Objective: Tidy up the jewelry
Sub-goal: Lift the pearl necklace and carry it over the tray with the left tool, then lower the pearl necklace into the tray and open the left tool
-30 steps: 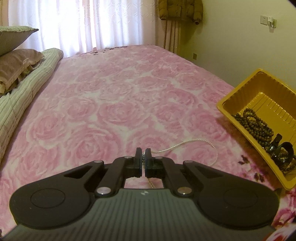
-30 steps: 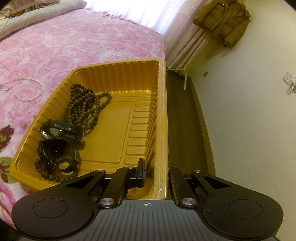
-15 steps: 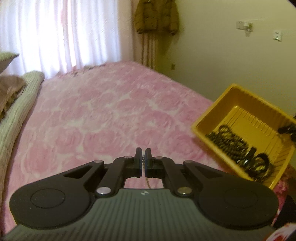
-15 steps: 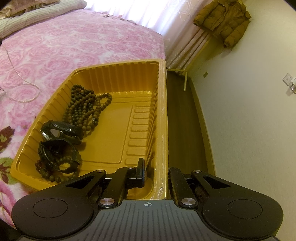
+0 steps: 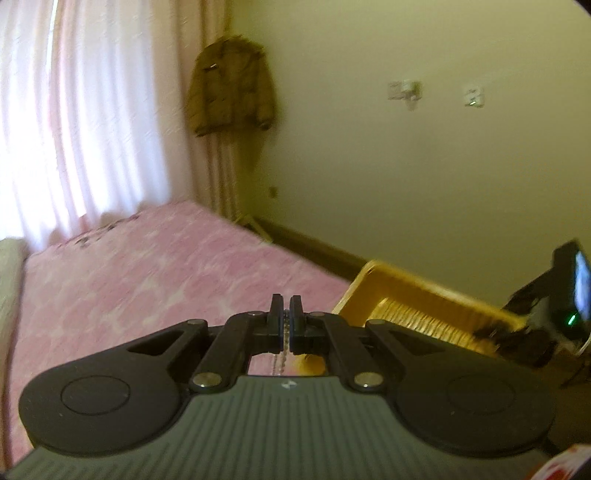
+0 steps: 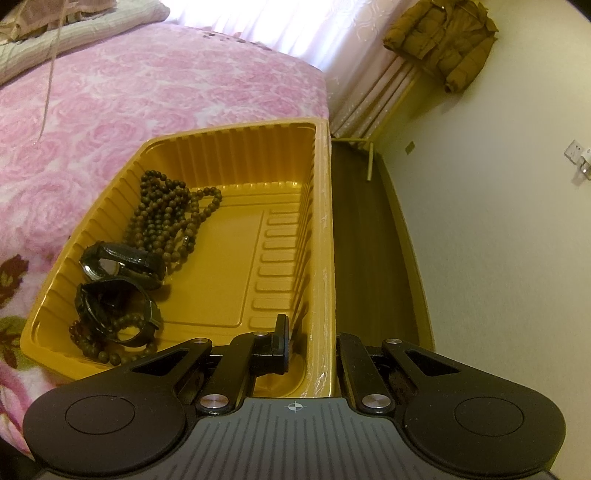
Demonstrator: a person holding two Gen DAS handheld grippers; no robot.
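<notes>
My left gripper (image 5: 285,314) is shut on a thin silver chain necklace (image 5: 283,341), which hangs below the fingers, lifted above the pink bed. The hanging chain (image 6: 50,74) also shows at the far left of the right wrist view. A yellow ribbed tray (image 6: 236,155) sits at the bed's right edge and holds a dark bead necklace (image 6: 166,218), two black watches (image 6: 118,262) and a bead bracelet (image 6: 107,350). My right gripper (image 6: 310,345) straddles the tray's near right rim, one finger inside, one outside. The tray (image 5: 417,295) appears right of my left gripper.
The bed has a pink rose bedspread (image 6: 129,88), with pillows (image 6: 66,26) at its far left. A dark floor strip (image 6: 365,236) runs between the bed and the wall. A brown jacket (image 5: 231,85) hangs by the curtains.
My left gripper has lifted the chain off the bedspread and swung right toward the tray. The chain now hangs in the air. The right gripper has not moved.
</notes>
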